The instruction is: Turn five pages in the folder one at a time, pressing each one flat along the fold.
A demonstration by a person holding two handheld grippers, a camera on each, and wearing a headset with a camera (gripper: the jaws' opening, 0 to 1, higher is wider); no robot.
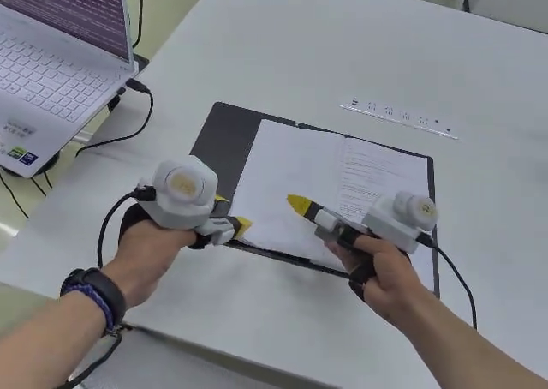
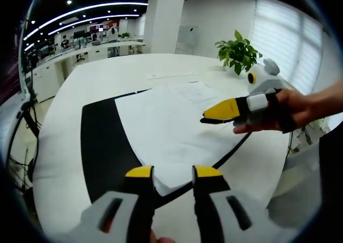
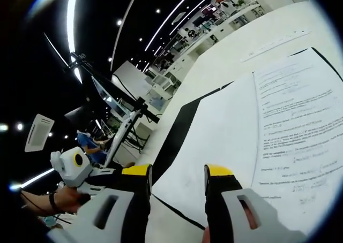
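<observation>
Hovering by one open folder [image 1: 224, 140]: left tool [image 1: 235, 226], right tool [image 1: 298, 204], both parted.

Six things counted, two of one kind.
One open folder [image 1: 224, 140] shows two page faces, one blank and one printed. At its near edge are two grippers, the left gripper [image 1: 235, 227] and the right gripper [image 1: 298, 204]. Left of the folder sits one laptop [image 1: 51, 72]; beyond the folder are one clear strip [image 1: 398, 117] and one potted plant [image 2: 238, 53].

- We log a white table [image 1: 342, 38].
- An open black folder [image 1: 224, 140] lies flat at its centre.
- From the folder, a pale narrow strip [image 1: 398, 116] lies at 1 o'clock.
- A laptop [image 1: 51, 72] and a black cable [image 1: 128, 134] sit at 10 o'clock, by the table's edge.
</observation>
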